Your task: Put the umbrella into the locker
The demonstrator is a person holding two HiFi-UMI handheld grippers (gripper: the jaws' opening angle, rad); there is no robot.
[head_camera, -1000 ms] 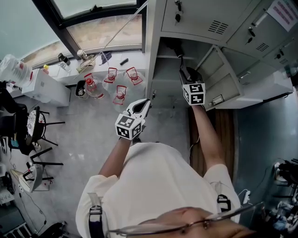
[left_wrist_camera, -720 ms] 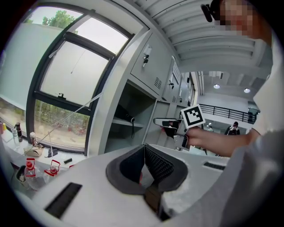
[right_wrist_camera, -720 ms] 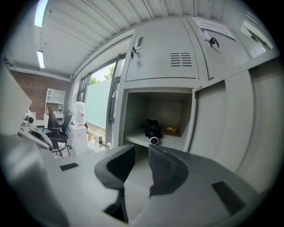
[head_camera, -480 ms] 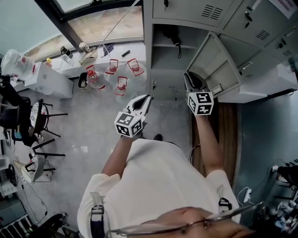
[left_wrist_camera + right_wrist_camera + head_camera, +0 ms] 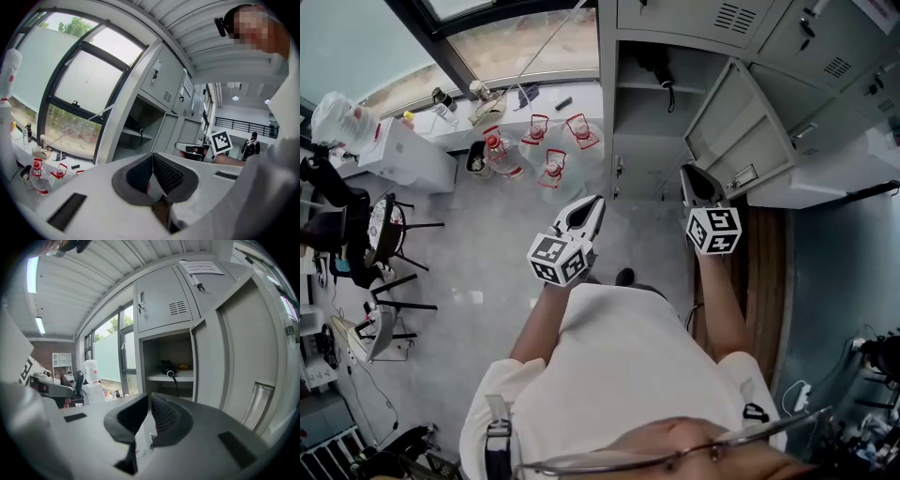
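Right gripper view: umbrella (image 5: 166,367) lies on the shelf (image 5: 187,377) in the locker (image 5: 180,350), ahead of and above the right fingertips, well apart from them. Right gripper (image 5: 149,397) jaws have just been closing and are all but pressed together, with nothing between. Left gripper (image 5: 152,157) fingers are pressed together and empty, with the umbrella well ahead of them.

Likely risks:
- Strap (image 5: 177,386) hangs over the shelf edge. The door (image 5: 239,357), open just right of the right fingers, could pinch it when swung shut, or snag it and drag the umbrella out.
- Umbrella sits near the shelf front, so a knock could roll it off.

Umbrella is small, black and folded compact. It lies on its side with a pale ring at the end facing out and a thin dark strap dangling.
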